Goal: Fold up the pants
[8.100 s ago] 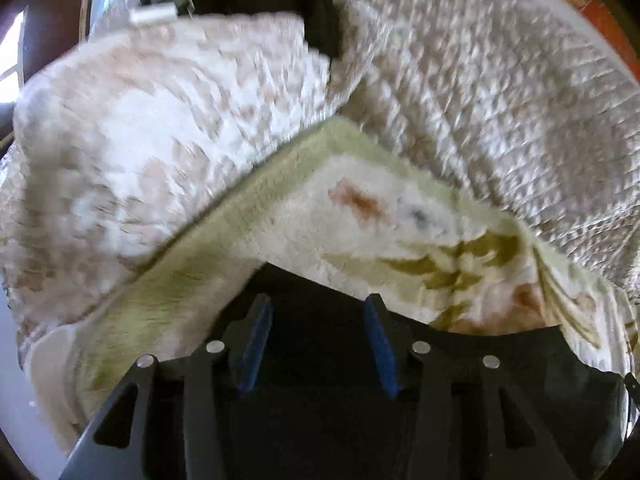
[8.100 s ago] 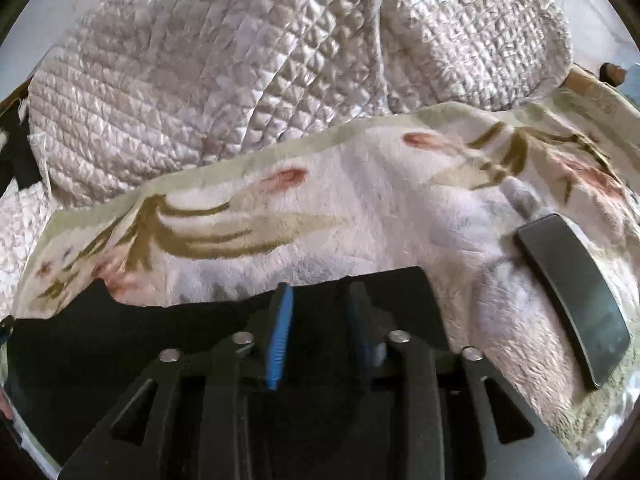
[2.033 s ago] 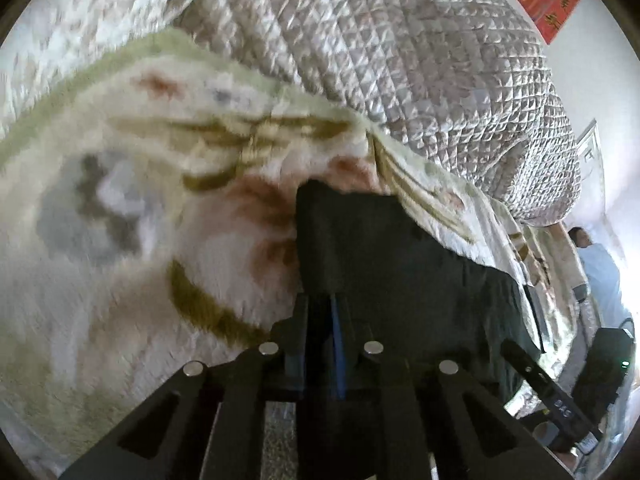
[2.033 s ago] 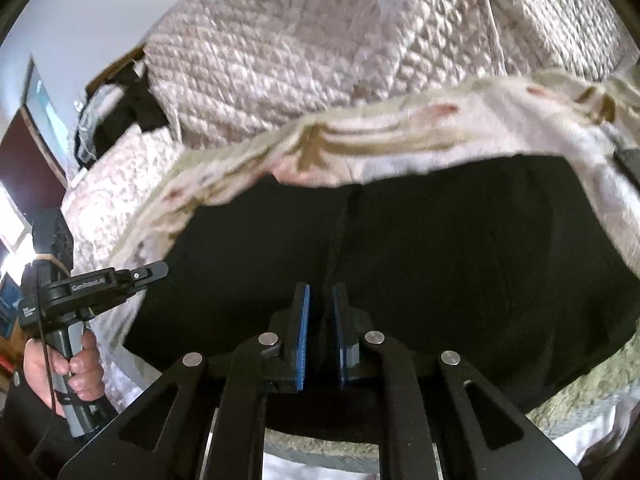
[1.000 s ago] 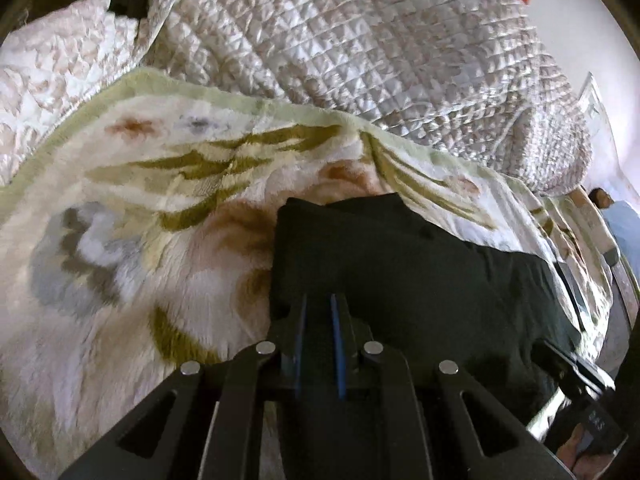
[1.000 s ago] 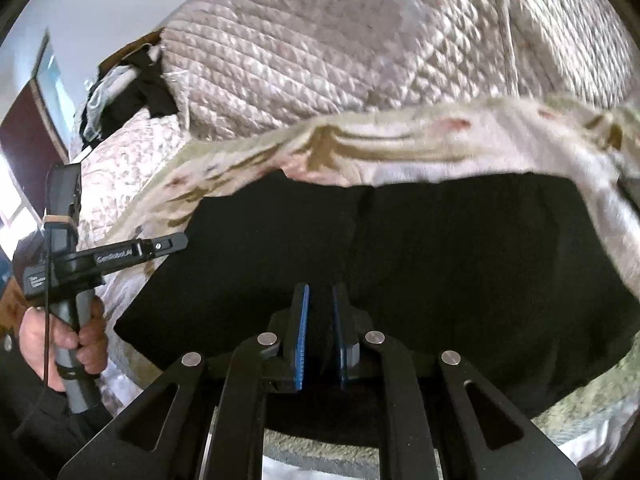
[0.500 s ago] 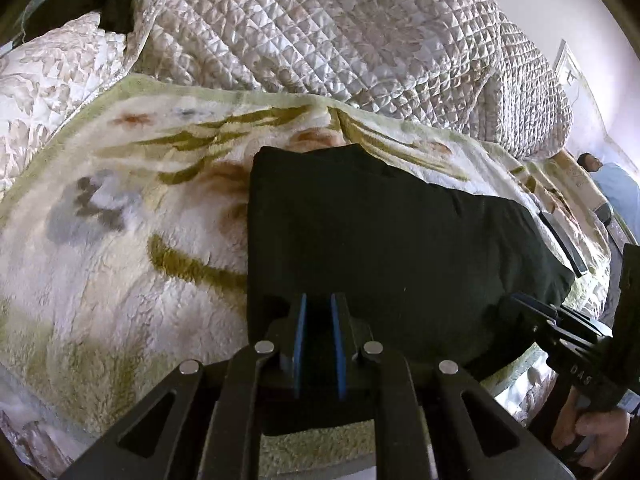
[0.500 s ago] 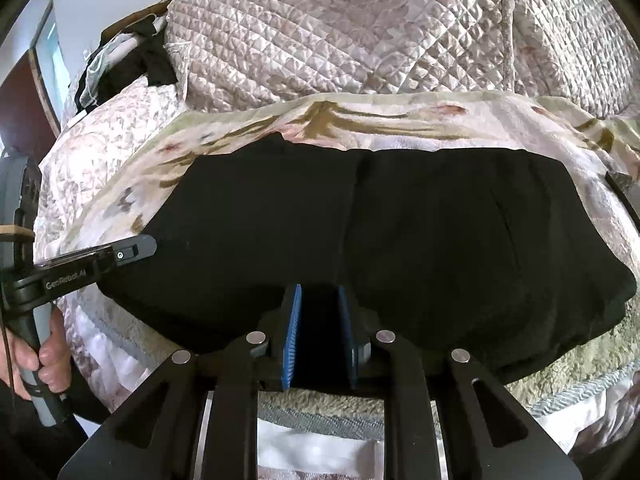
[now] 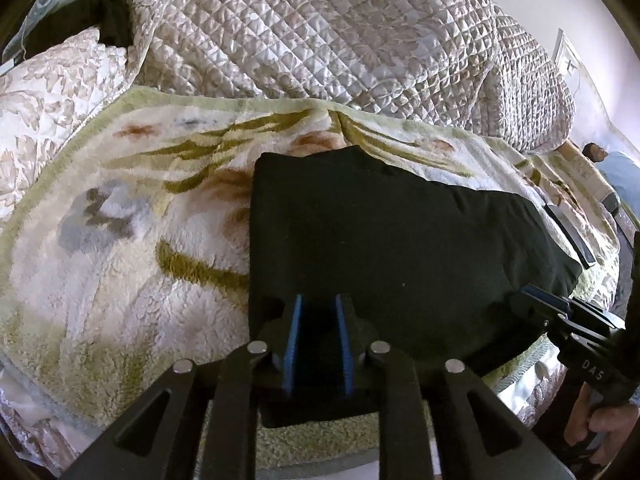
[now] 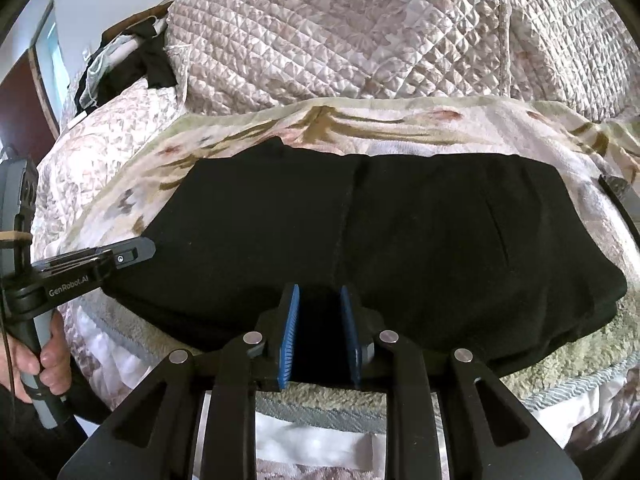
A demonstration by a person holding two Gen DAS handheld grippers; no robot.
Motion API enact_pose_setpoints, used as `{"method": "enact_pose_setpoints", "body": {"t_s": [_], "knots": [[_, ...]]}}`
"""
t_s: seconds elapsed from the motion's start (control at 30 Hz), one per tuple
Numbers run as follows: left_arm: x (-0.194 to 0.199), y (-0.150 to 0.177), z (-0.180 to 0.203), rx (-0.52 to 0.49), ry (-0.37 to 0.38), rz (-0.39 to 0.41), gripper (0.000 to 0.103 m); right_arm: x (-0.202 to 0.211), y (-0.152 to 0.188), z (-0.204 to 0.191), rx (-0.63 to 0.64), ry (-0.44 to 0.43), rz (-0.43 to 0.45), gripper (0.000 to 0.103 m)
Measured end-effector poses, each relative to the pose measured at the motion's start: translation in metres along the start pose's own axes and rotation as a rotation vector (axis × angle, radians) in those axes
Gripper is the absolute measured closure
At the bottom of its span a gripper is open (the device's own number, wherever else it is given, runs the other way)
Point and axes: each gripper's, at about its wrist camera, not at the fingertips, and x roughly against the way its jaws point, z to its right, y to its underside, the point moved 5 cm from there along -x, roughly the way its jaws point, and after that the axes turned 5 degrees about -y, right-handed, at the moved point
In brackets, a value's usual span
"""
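The black pants (image 9: 392, 232) lie folded flat on a floral fleece blanket (image 9: 120, 240) at the bed's near edge; they also show in the right wrist view (image 10: 400, 232). My left gripper (image 9: 318, 308) stands at the pants' near left edge with its jaws a small gap apart, black cloth between the blue pads. My right gripper (image 10: 318, 296) stands at the near edge by the middle seam, jaws likewise parted. Each gripper shows in the other's view: the right one (image 9: 532, 292) and the left one (image 10: 148, 248).
A quilted cream bedspread (image 9: 340, 40) is heaped behind the blanket. A dark phone (image 9: 568, 236) lies on the blanket to the right of the pants. Dark clothes (image 10: 136, 64) hang at the back left. The mattress edge (image 10: 320, 412) is just below my grippers.
Both grippers, shut on the pants' edge half a second ago, have opened a little and drawn back slightly. The pants have settled flat on the blanket.
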Motion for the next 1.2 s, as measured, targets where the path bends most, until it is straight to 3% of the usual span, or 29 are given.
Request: {"method": "enact_pose_setpoints", "body": {"t_s": [0.17,0.27,0.63,0.73,0.97,1.0,1.07,1.2], "knots": [[0.005,-0.001,0.003,-0.013,-0.018,0.019,0.071,0.005,0.0,-0.003,0.02,0.007,0.024,0.081],[0.005,-0.002,0.004,-0.017,-0.027,0.022,0.066,-0.002,0.003,-0.001,0.019,0.013,-0.006,0.081],[0.004,-0.004,-0.01,0.007,-0.084,0.031,0.066,0.01,-0.002,0.002,-0.004,-0.005,0.053,0.08],[-0.001,0.0,-0.016,0.024,-0.09,0.0,0.066,0.001,0.002,0.004,-0.006,0.002,0.007,0.08],[-0.005,0.004,-0.019,0.038,-0.063,-0.027,0.064,-0.001,0.004,0.002,-0.023,-0.034,-0.001,0.08],[-0.005,0.005,-0.018,0.032,-0.06,-0.028,0.067,-0.001,0.004,0.001,-0.017,-0.034,-0.001,0.08],[-0.003,0.004,-0.015,0.022,-0.046,-0.025,0.086,-0.001,0.004,0.001,-0.017,-0.036,-0.001,0.08],[0.001,0.002,-0.019,0.047,-0.032,-0.014,0.093,0.003,0.002,0.0,-0.026,-0.041,0.016,0.08]]}}
